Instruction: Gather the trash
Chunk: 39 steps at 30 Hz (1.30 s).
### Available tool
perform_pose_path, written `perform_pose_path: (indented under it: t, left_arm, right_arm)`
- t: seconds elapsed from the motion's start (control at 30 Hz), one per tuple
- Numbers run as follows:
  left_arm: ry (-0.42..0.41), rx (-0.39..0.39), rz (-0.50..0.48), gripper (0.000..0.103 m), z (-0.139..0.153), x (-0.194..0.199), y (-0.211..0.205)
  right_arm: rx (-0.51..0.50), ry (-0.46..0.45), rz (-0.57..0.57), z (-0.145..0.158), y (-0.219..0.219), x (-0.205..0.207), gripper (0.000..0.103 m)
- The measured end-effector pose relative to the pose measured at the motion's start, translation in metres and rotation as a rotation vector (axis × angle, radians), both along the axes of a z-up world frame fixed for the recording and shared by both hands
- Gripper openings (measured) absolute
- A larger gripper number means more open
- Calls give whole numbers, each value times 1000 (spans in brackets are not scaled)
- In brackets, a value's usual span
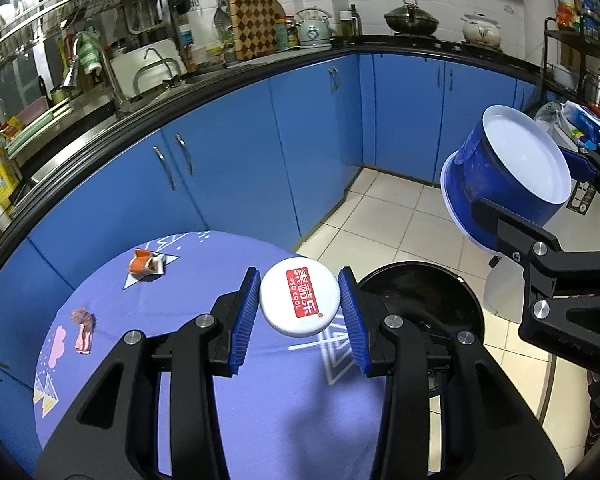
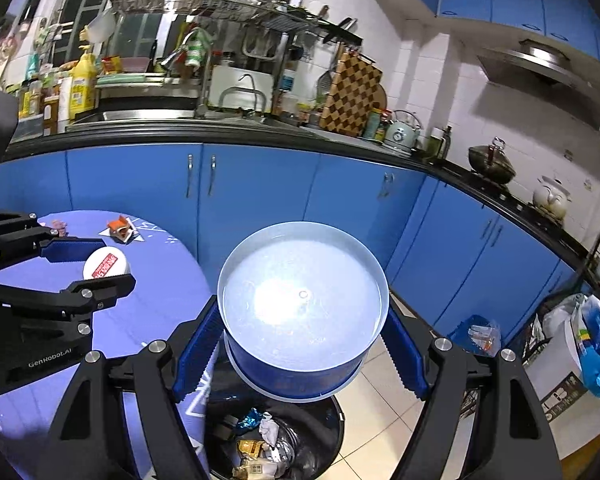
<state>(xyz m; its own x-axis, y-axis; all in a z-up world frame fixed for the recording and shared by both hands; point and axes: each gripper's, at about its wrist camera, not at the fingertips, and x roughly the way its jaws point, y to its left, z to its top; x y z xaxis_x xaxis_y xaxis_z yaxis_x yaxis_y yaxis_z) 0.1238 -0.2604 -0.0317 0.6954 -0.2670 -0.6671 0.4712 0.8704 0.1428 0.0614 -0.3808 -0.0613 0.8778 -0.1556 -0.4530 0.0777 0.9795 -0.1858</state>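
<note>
My left gripper [image 1: 299, 309] is shut on a white round lid [image 1: 299, 303] with a red label, held above the purple tablecloth's [image 1: 204, 360] right edge. The same lid [image 2: 106, 265] shows in the right wrist view between the left gripper's fingers [image 2: 74, 249]. My right gripper [image 2: 302, 344] is shut on a blue plastic tub [image 2: 302, 308] with a white inside, upside-down tilted, above the black trash bin [image 2: 276, 440]. The tub [image 1: 504, 178] hangs right of the bin [image 1: 420, 304] in the left wrist view. An orange wrapper [image 1: 145, 264] and a pink scrap [image 1: 83, 330] lie on the cloth.
Blue kitchen cabinets [image 1: 300, 120] with a black counter curve behind the table. The bin holds crumpled wrappers [image 2: 260, 440]. Bags [image 2: 580, 344] and a box stand on the tiled floor [image 1: 400, 216] at the right. A metal shelf [image 1: 572, 60] rises at the far right.
</note>
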Motion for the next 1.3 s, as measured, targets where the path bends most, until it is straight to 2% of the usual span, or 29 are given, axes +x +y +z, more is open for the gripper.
perform_pose_path:
  t: [0.67,1.3]
  left_arm:
    - [18,29,-29,42,-16,9,-35]
    - [24,38,-15,41,-23,20,-39]
  right_arm:
    - [53,7,-29,-15,-35,8,75]
    - [101,28,-42,-28,-52,28,76]
